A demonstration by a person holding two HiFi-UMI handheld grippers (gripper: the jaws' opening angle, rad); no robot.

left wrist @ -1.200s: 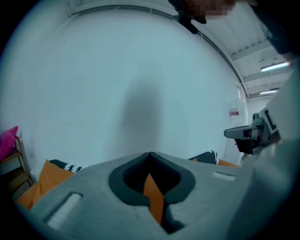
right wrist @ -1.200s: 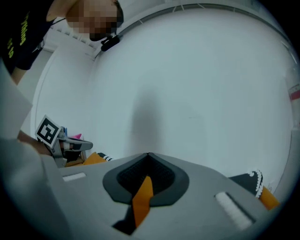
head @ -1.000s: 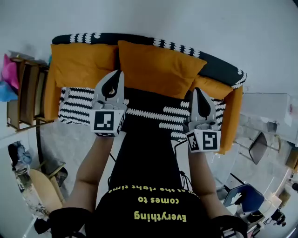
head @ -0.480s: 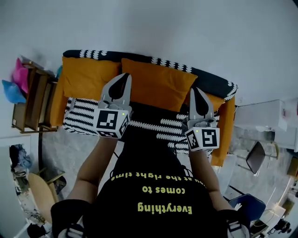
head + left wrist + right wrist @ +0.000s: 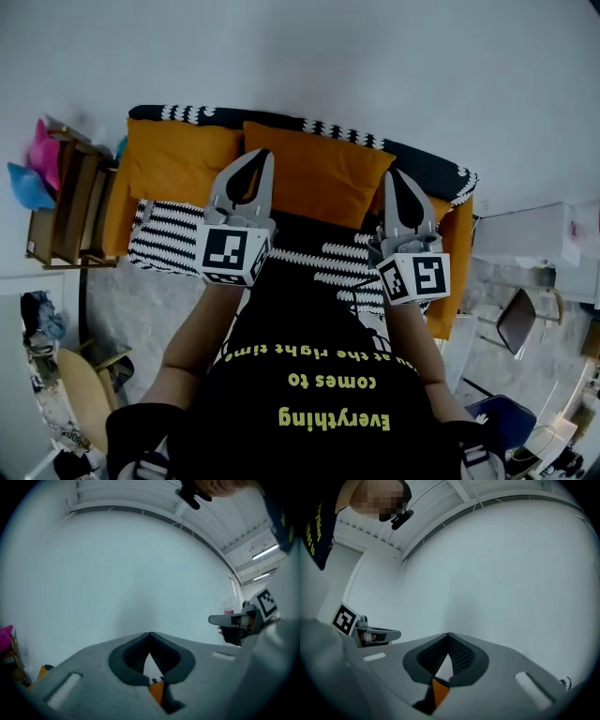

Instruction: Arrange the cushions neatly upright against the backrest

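Both tongs are clenched and hold nothing. The left tongs (image 5: pixel 262 156) and the right tongs (image 5: pixel 394 174) are held level in front of us, well apart. In the left gripper view the left tongs (image 5: pixel 149 633) meet at their tips against a bare white wall, and so do the right tongs (image 5: pixel 448 634) in the right gripper view. Each marker cube (image 5: pixel 232 255) carries black-and-white squares but no letters.

Yellow print on our black shirt (image 5: pixel 309 412) reads, upside down from the head view, "Everything comes to". The line nearer the hem curves away, and we make out only "right time".

The left cushion (image 5: pixel 173 159) and the right cushion (image 5: pixel 323 173), both orange, stand side by side against the backrest (image 5: pixel 427 159) of the sofa (image 5: pixel 452 253), their inner edges touching. The right one sits slightly tilted. A black-and-white striped throw (image 5: pixel 169 234) covers the seat.

Left of the sofa, just beside its arm, stands a wooden shelf (image 5: pixel 66 202). To the right is a white cabinet (image 5: pixel 525 234), with a chair (image 5: pixel 518 321) nearer to us. Grey floor (image 5: pixel 131 300) lies open between the sofa's near edge and our feet.
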